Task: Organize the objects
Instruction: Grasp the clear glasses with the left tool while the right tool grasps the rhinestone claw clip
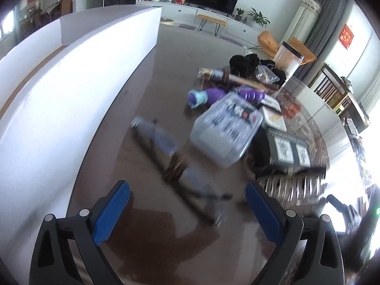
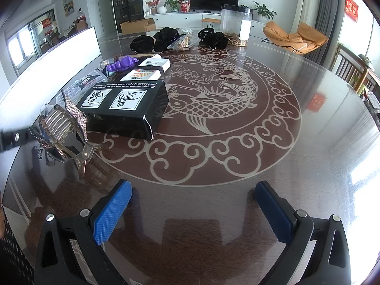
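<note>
Bottle (image 1: 166,152) lies flat — cap far-left.

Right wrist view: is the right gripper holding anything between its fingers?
No. The right gripper stands open, and only the bare glass tabletop shows between its blue pads.

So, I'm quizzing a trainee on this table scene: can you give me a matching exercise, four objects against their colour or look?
Things:
1. box with hand-washing pictures
2. tall canister at the far edge
3. toy beside the white packets
4. hair claw clip

Looks:
A. purple
B. black
C. clear with rhinestones
D. transparent with a dark lid

Pairs: 1-B, 2-D, 3-A, 4-C
</note>
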